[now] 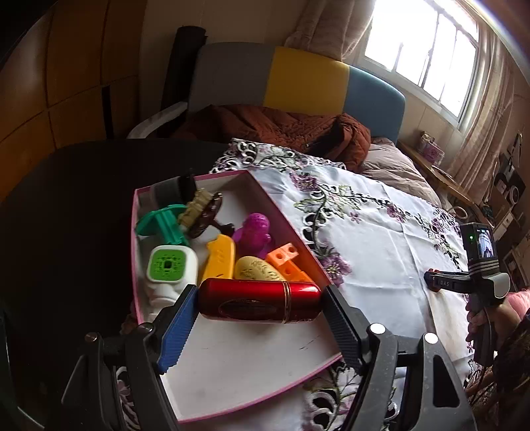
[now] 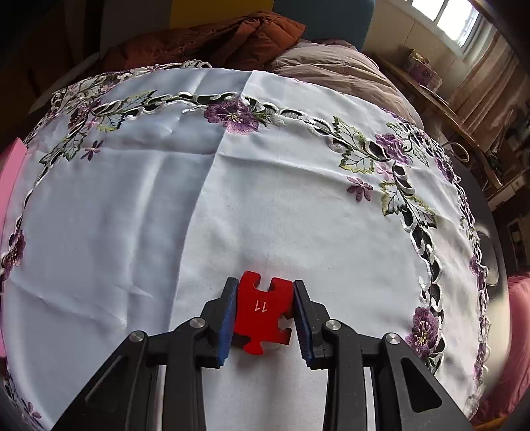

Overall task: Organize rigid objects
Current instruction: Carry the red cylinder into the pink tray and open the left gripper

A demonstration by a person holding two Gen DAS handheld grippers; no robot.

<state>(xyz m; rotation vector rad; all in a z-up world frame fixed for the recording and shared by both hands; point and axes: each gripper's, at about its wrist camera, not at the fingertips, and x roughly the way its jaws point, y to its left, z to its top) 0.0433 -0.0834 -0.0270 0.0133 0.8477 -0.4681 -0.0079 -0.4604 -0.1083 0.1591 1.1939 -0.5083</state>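
Red case (image 1: 260, 300) hides box (image 1: 232, 364) floor (partly).

A red glossy case (image 1: 260, 300) hides the lower ends of the yellow toy (image 1: 218, 258) and orange block (image 1: 286, 262); the pink box (image 2: 10, 185) is cut by the right-wrist view's left edge.

Home bedroom: grey, yellow and blue padded headboard (image 1: 298, 79) at upper centre, rumpled rust-brown quilt (image 1: 281, 129) below it, beige curtains (image 1: 334, 26) by the barred window (image 1: 424, 56) upper right, embroidered white floral tablecloth (image 2: 265, 182) mid-frame.
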